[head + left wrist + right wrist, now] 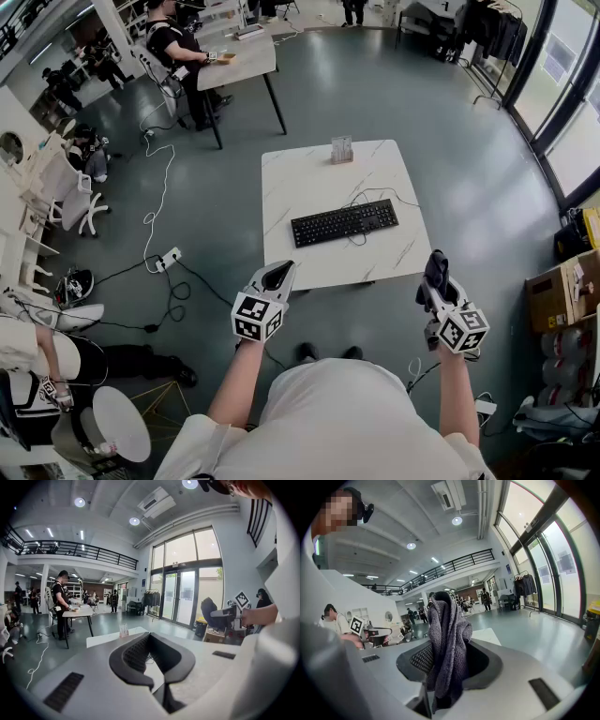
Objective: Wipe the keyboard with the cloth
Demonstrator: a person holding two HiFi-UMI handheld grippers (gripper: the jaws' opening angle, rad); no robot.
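A black keyboard lies across the near half of a white marble table, its cable looped behind it. My right gripper hovers off the table's near right corner, shut on a dark grey knitted cloth that stands bunched up between the jaws and hides the fingertips of that gripper. My left gripper is held just short of the table's near edge, to the left. In the left gripper view its jaws are shut with nothing between them. Both grippers are clear of the keyboard.
A small clear holder stands at the table's far edge. Cables and a power strip lie on the floor to the left. A person stands at a second table further back. Cardboard boxes sit at the right.
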